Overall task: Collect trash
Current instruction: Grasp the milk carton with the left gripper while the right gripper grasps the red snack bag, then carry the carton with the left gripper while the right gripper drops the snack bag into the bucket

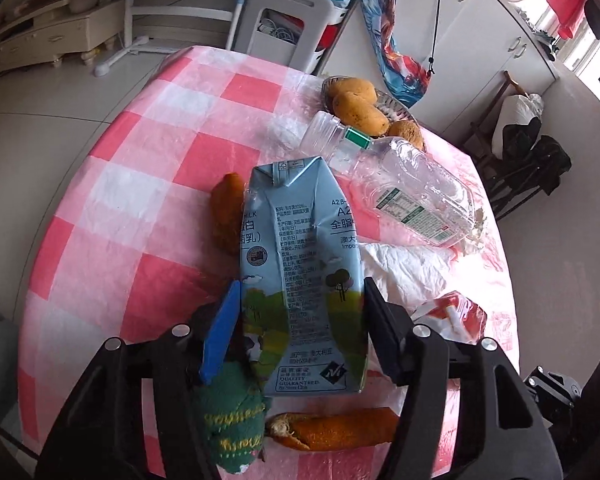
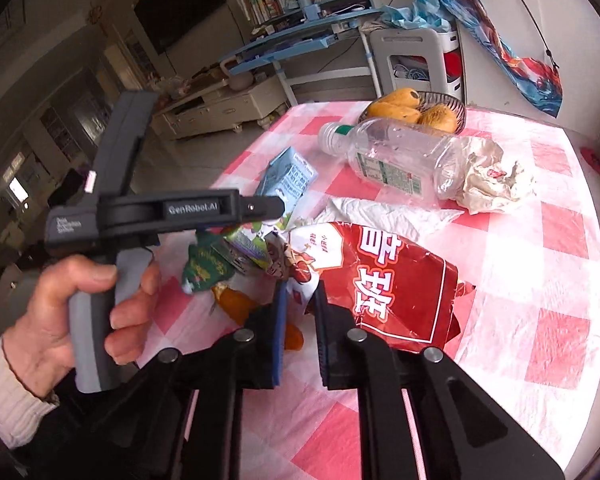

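Note:
My left gripper [image 1: 300, 292] is shut on a light blue milk carton [image 1: 300, 248], held above the pink checked table [image 1: 140, 152]; the carton also shows in the right wrist view [image 2: 288, 178]. My right gripper [image 2: 300, 296] is shut on the edge of a red snack bag [image 2: 384, 280]. An empty clear plastic bottle [image 1: 400, 176] lies on its side beyond the carton. Orange peel [image 1: 336, 428] and a green pouch [image 1: 232, 420] lie under the left gripper. Crumpled paper [image 2: 492, 172] lies by the bottle's base.
A wire basket of mangoes [image 2: 420, 110] stands at the table's far edge. A white tissue [image 2: 388, 216] lies between bag and bottle. Another peel piece [image 1: 228, 212] lies left of the carton. A white stool [image 2: 416, 56] and a blue desk [image 2: 300, 44] stand beyond the table.

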Demonstrator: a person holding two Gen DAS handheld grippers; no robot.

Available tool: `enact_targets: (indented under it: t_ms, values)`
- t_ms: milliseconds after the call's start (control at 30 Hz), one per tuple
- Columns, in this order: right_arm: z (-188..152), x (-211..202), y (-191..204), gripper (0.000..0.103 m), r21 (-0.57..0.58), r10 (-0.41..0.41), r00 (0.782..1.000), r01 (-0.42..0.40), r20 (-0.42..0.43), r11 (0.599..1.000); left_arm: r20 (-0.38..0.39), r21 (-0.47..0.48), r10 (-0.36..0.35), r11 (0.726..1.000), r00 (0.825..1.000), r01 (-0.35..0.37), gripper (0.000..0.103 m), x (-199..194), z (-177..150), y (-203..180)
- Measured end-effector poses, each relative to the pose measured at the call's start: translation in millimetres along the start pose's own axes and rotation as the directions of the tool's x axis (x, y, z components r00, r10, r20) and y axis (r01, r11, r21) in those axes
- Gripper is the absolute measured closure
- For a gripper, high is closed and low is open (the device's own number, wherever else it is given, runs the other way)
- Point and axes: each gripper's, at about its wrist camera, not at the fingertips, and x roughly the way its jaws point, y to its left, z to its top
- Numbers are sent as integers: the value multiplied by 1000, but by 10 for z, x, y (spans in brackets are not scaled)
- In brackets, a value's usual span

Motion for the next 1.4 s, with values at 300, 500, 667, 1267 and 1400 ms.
enact_targets:
  t_ms: [300,500,667,1267,1400]
  values:
    - [175,-289,-56,90,97,136,981,-150,142,984,126,5,-71,997,990,71,46,-399,32,-22]
    - [136,-367,-90,90,112,142,975,-163,170,980,198,-20,-79,996,977,84,45,-716,-104,117]
    - [75,-543,-21,90,101,156,961,-183,226,978,258,-53,-79,994,963,95,45,-1040,-272,299]
    - [-727,-957,466,90,85,306,908,-342,285,936,285,-27,-92,994,954,104,45,-1615,-994,500]
    - [-1034,-1009,648,90,80,352,909,-377,225,923,278,-25,-99,994,955,111,45,-1651,-1098,493]
